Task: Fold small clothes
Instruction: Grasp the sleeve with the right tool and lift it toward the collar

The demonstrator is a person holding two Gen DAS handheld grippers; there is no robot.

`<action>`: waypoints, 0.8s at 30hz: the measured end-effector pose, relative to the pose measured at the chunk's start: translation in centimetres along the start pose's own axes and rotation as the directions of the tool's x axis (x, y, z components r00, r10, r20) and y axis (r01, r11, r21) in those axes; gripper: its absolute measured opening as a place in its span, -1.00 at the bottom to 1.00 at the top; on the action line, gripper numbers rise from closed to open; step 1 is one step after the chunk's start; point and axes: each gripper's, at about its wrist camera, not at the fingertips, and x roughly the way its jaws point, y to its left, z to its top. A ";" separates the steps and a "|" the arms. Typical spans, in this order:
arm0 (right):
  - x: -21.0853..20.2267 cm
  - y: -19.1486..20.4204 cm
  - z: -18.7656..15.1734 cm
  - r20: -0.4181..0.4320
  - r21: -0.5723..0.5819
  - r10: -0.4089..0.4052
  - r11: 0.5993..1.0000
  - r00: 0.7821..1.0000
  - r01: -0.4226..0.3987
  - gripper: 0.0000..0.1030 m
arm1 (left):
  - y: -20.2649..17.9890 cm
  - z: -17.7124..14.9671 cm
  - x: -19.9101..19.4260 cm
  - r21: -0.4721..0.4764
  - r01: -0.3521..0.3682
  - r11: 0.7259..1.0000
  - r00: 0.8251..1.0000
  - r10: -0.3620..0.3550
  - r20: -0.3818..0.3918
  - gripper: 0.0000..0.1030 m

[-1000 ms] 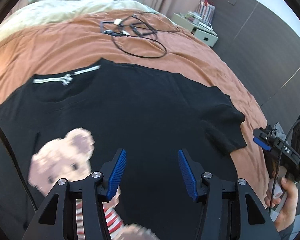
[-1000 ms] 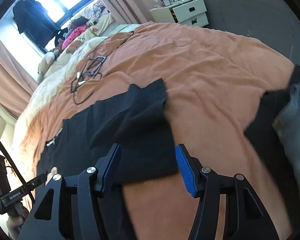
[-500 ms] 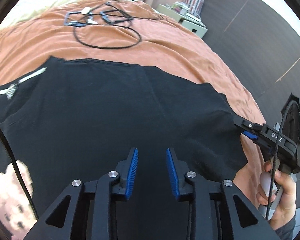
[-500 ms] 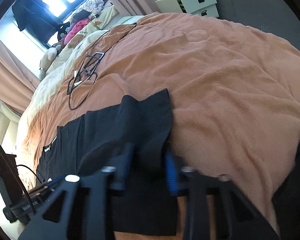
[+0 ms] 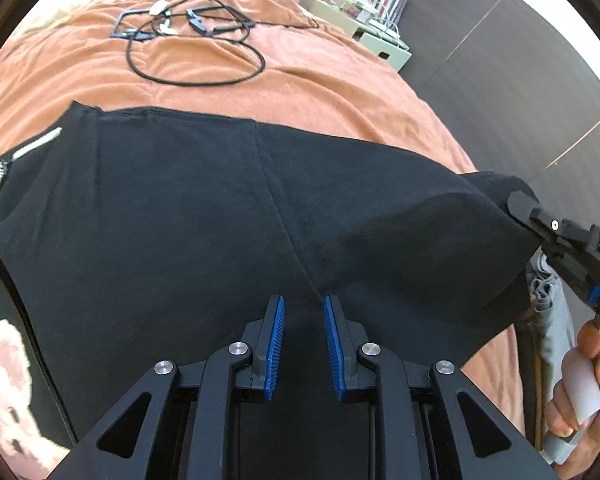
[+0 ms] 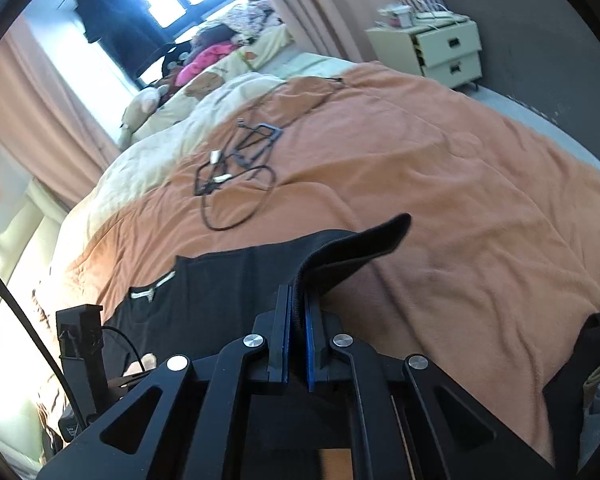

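T-shirt (image 5: 204, 208) on bed (image 5: 320, 80), right claw (image 6: 297, 320) clamping sleeve (image 6: 356, 244)

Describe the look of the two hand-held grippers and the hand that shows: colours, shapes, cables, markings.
Both are matte black. The left hand-held gripper and right hand-held gripper have angular linkage arms with triangular cut-outs, silver round pivot screws and ribbed blue finger pads. In the left wrist view, the right one shows white lettering, a thin black cable and a pale grip held by a bare hand.

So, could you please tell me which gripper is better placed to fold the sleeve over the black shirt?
Right. The right gripper is already shut on the black shirt at its lifted sleeve, while the left gripper hovers part-open over the body, holding nothing.
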 end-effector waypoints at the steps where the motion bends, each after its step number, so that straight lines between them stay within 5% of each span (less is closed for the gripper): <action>1: 0.0 0.5 0.0 -0.001 -0.008 0.002 1.000 1.000 -0.002 -0.95 | 0.3 0.0 -0.5 0.000 -0.003 1.000 1.000 0.003 0.001 -0.56; 11: 0.7 6.0 -1.7 -0.063 -0.087 0.039 0.995 0.997 -0.045 -0.95 | 3.8 -0.6 -7.7 -0.054 -0.043 0.998 0.997 0.047 0.067 -0.56; 24: 3.5 10.3 -4.5 -0.165 -0.050 0.152 0.985 0.975 -0.162 -0.91 | 7.6 -2.5 -15.0 -0.090 -0.097 0.991 0.989 0.106 0.107 -0.56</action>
